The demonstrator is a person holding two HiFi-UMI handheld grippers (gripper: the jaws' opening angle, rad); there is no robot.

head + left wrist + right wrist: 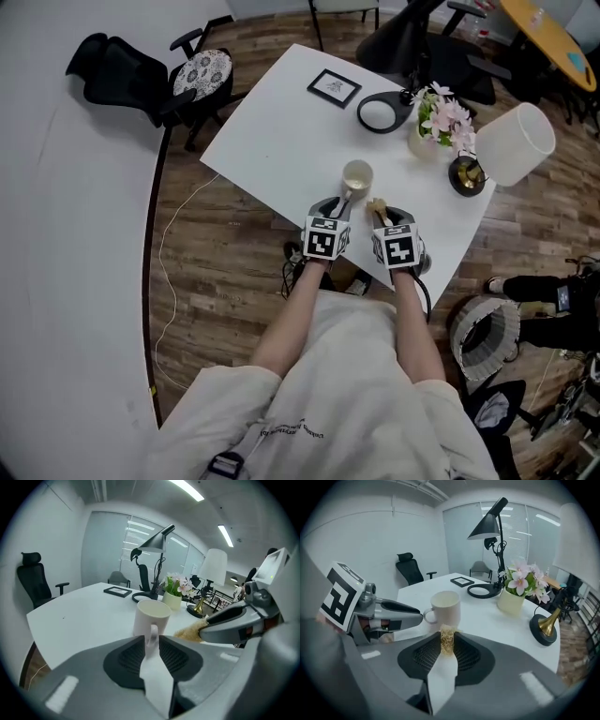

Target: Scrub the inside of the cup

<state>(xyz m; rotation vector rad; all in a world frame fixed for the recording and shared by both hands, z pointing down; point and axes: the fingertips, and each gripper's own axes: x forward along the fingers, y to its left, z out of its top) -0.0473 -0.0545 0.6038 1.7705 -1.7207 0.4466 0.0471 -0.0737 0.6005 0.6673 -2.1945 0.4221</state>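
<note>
- Cup: cream-white, upright with its mouth up, at the near part of the white table, close to the edge in front of the person. Its handle points back toward the person. The jaws hide its base, so whether it rests on the tabletop cannot be told.
- Left gripper: its jaws are clamped on the cup's handle, one pad on each side, seen plainly in the left gripper view.
- Scrubber: a golden-brown fibrous wad, outside the cup and just beside it, on its right in the head view.
- Right gripper: its jaws are nearly together and pinch the scrubber, whose frayed tip sticks out beyond the fingertips toward the cup's wall. The two grippers lie side by side, near each other.
- Flower pot: pale, with pink-and-white blooms, beyond the cup on the right.
- Black desk lamp: its round base sits just left of the pot.
- Picture frame: flat on the table, farther back.
- White lampshade: at the table's right edge, above a dark round base with a brass stem.
- Office chair: black, well apart, beyond the table's far left corner.
</note>
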